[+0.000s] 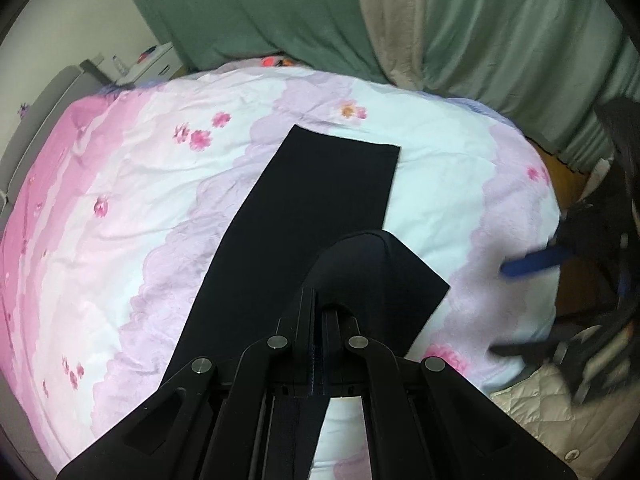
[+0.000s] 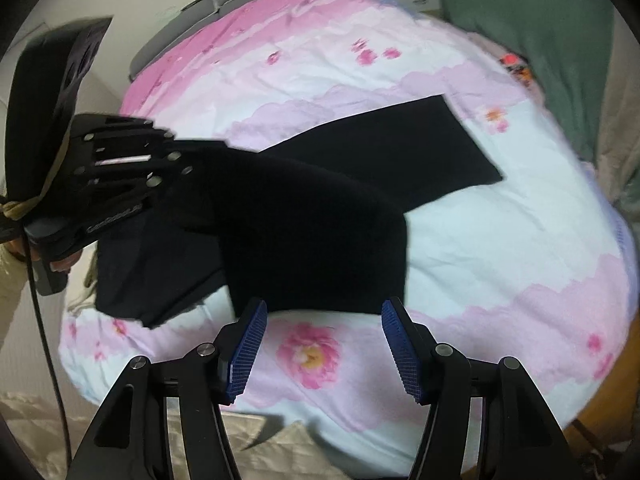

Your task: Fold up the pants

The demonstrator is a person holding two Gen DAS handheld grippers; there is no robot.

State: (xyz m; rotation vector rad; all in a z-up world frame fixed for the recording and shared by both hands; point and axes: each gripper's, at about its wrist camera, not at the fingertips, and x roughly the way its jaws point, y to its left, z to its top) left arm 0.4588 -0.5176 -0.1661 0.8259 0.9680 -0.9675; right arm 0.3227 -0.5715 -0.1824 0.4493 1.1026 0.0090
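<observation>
Dark navy pants [image 1: 316, 200] lie on a bed, over a bedspread [image 1: 160, 184] printed with pink, white and lilac bands and pink flowers.

Left wrist view: one leg runs flat and straight up the bedspread to a square hem. Left hand-held gripper [image 1: 320, 300] has its jaws drawn together on a raised fold of the pants fabric; the cloth humps up over the fingertips and drapes off to the right as a second flat panel. Green curtain [image 1: 248, 12] hangs behind the bed. At the right edge, blurred, the blue pad of the right hand-held gripper [image 1: 534, 262] shows over the bedspread margin, clear of the pants. Quilted cream cover [image 1: 560, 412] at lower right.

Right wrist view: right hand-held gripper [image 2: 322, 344] stands with jaws apart, moderately wide, blue ribbed pads [image 2: 248, 348] facing each other. Nothing between them; a pink flower of the bedspread shows in the gap. The near edge of the pants [image 2: 320, 240] lies just beyond the fingertips, not touching as far as can be judged. The left hand-held gripper [image 2: 176, 168] enters from the left, clamped on the fabric, which is lifted there and slopes down to the bed. The flat leg extends up-right to its hem. A person's hand [image 2: 60, 264] grips the left handle; a cable [image 2: 44, 340] hangs below it.
</observation>
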